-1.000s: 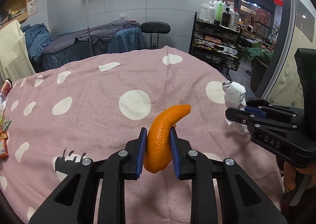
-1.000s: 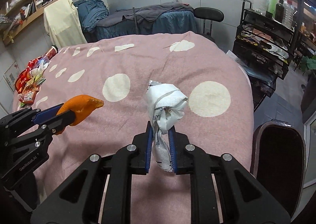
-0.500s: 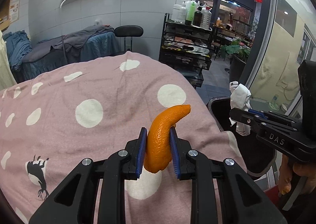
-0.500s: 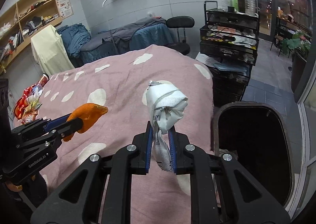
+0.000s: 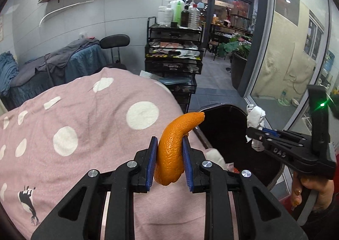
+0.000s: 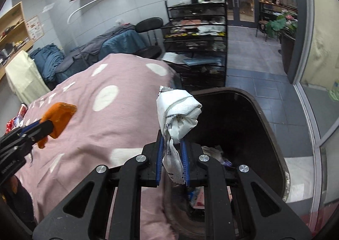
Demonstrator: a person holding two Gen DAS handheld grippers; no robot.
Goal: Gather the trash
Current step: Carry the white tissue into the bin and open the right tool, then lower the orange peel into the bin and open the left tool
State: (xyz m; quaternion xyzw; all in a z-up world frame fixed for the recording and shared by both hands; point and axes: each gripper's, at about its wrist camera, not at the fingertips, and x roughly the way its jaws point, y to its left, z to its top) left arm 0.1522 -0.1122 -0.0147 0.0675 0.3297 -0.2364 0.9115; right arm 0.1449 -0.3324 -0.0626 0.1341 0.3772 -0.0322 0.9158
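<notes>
Two hand-held grippers, orange peel (image 5: pixel 170 151) and crumpled wrapper (image 6: pixel 177 117) between their pads.

Orange peel (image 5: pixel 170 151); pink, white-dotted blanket (image 5: pixel 84 130); seemingly black bin (image 6: pixel 243 125).

Left gripper (image 5: pixel 169 156) is clamped on the peel (image 5: pixel 172 151). Right gripper (image 6: pixel 172 156) is clamped on the wrapper (image 6: pixel 177 117), held level beside the left; right hand (image 5: pixel 311 193) is wrapped round its handle.
</notes>
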